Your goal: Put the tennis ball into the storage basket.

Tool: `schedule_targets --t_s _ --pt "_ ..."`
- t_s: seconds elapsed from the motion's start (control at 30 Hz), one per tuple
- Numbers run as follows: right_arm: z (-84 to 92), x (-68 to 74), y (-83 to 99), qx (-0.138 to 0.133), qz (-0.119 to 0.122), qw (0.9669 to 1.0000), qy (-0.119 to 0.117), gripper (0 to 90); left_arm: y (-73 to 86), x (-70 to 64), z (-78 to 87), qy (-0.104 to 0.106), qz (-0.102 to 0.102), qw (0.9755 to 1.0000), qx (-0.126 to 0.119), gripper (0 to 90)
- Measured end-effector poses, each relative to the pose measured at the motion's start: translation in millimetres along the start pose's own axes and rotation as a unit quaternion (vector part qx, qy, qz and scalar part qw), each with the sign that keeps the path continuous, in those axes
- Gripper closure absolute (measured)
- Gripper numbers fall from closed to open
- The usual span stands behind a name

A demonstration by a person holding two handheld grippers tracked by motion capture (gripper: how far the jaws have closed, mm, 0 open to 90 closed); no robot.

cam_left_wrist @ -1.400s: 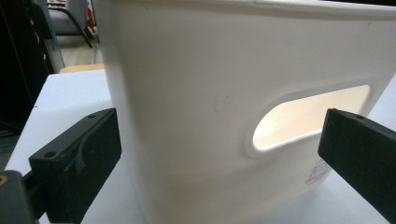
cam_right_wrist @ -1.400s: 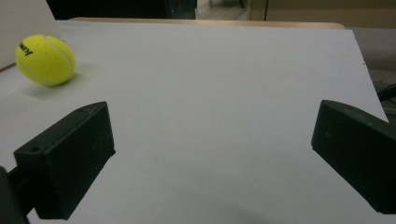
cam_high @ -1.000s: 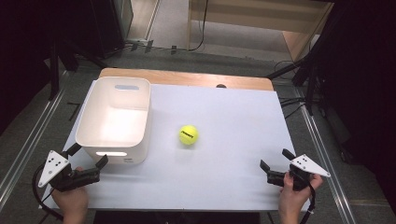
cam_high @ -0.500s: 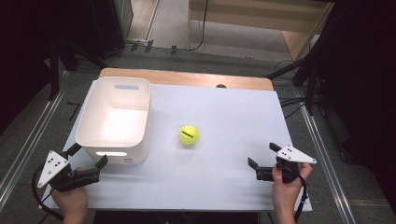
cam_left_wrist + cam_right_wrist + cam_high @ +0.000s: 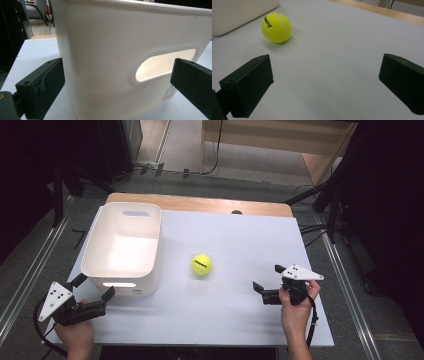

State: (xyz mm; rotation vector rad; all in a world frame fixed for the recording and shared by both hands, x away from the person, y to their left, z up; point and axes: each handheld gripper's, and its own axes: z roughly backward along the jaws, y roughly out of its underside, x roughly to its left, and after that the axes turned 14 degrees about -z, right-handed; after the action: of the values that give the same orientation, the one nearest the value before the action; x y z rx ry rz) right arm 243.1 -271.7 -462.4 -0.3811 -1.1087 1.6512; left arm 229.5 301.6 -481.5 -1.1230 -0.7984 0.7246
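— Yellow ball (image 5: 201, 264) sits mid-table, just right of the bin (image 5: 123, 270). Which gripper's nearer?
— Right gripper (image 5: 263, 290), jaws wide and empty; the ball lies to its far left. Left gripper (image 5: 92, 292), also gaping, faces the bin's near wall.

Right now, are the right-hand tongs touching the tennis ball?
Apart. The right gripper view shows bare white table between the open tongs and the tennis ball, which lies farther ahead.
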Motion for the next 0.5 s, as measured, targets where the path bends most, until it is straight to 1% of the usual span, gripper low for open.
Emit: schedule_targets --t_s 0.03,0.07,0.27,0.3,0.37,0.4,0.43,0.47,0.5 --pt "0.0 0.0 0.0 0.0 0.0 1.0 0.0 0.0 0.0 0.1 0.0 0.0 0.001 1.0 0.0 0.0" --pt "-4.5 1.8 -3.5 0.008 0.003 1.0 0.002 0.0 0.1 0.2 -0.2 0.0 0.002 1.0 0.0 0.0" --pt "-13.2 6.9 -9.8 0.02 0.009 0.9997 -0.005 0.0 0.0 0.0 -0.2 0.001 0.001 1.0 0.001 0.0" --pt "-17.2 9.2 -12.4 0.021 0.012 0.9997 -0.007 0.0 0.0 0.4 -0.1 0.003 0.003 1.0 -0.001 0.0" --pt "-20.8 12.1 -14.9 0.027 0.009 0.9994 -0.019 0.0 0.1 0.7 0.1 0.002 0.005 1.0 0.0 0.0" --pt "-20.8 12.1 -14.9 0.027 0.009 0.9994 -0.019 0.0 0.1 0.7 0.1 0.002 0.005 1.0 0.0 0.0" --pt "-24.6 14.9 -17.6 0.028 0.012 0.9991 -0.028 0.0 0.1 0.8 0.0 0.002 0.005 1.0 0.0 0.0" --pt "-26.5 17.3 -19.3 0.034 0.014 0.9988 -0.032 0.0 0.1 0.7 -0.1 0.003 0.003 1.0 0.0 0.0" --pt "-27.7 18.7 -20.4 0.035 0.016 0.9989 -0.028 0.0 0.0 0.3 -0.4 0.003 0.003 1.0 0.0 0.0"
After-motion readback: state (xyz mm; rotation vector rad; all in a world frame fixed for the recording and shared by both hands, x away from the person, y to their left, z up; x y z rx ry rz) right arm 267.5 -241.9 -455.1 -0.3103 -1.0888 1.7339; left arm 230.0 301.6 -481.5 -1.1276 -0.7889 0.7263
